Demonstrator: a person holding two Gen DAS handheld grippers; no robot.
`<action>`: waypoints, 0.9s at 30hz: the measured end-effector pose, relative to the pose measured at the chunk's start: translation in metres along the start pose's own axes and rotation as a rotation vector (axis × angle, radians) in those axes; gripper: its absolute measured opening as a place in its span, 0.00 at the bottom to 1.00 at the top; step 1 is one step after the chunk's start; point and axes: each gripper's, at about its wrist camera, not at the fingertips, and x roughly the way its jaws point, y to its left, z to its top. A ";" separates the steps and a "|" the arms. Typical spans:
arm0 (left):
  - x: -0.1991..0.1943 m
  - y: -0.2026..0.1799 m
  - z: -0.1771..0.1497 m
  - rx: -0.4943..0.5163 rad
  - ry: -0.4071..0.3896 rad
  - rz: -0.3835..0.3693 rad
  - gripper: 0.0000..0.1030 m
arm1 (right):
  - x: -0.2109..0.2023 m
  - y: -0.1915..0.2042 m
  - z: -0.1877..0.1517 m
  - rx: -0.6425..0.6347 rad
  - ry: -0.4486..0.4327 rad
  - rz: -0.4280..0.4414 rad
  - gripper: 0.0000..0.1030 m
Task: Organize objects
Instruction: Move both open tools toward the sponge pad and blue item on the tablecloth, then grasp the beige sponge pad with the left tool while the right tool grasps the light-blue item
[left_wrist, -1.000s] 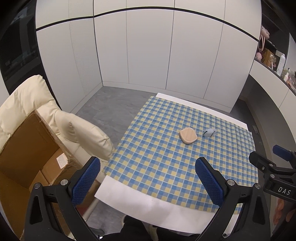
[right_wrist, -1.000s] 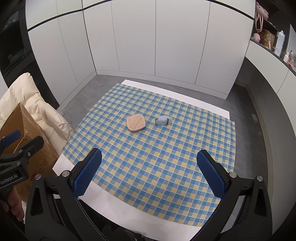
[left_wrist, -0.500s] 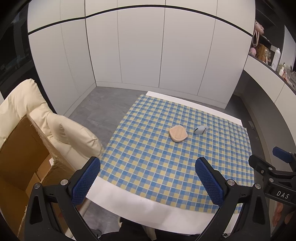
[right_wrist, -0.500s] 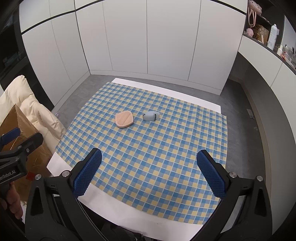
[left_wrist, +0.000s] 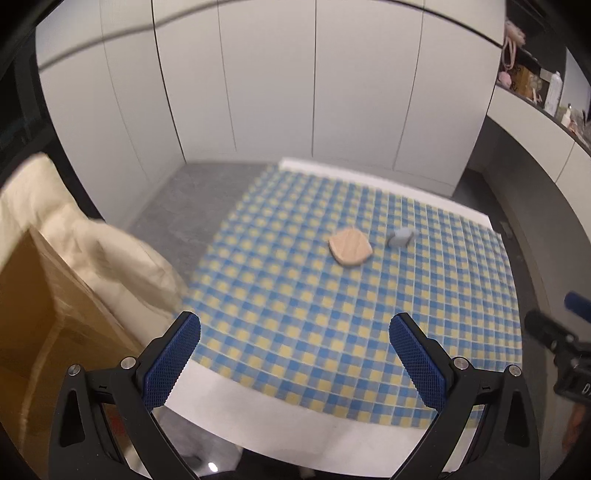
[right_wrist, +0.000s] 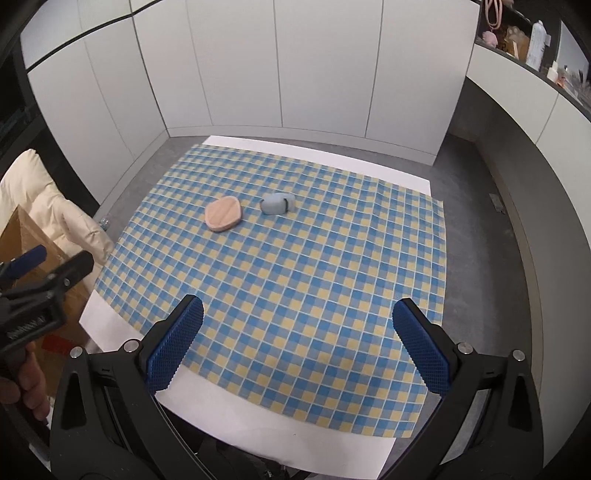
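Tablecloth (right_wrist: 303, 280): blue and yellow check, spread flat over most of the tabletop.
Table (right_wrist: 288, 439): white, its bare top showing along the near and far edges of the cloth.
Armchair (right_wrist: 44, 206): cream, padded, just left of the table.
Cardboard box (left_wrist: 33, 317): brown, open, against the armchair.
Cabinet doors (right_wrist: 325, 70): white, tall, flat panels lining the far wall.
Floor (right_wrist: 480, 206): grey.
Shelf (right_wrist: 524, 37): upper right, holding a white bottle and small pink items, too small to identify.
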 end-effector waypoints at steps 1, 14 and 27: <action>0.009 0.002 0.000 -0.026 0.032 -0.027 0.99 | 0.002 0.000 0.001 -0.010 -0.006 -0.009 1.00; 0.084 -0.013 0.009 0.009 0.104 0.014 0.98 | 0.074 0.011 0.011 -0.095 0.039 0.012 1.00; 0.184 -0.022 0.032 0.130 0.137 -0.022 0.98 | 0.190 0.010 0.041 -0.079 0.043 0.037 1.00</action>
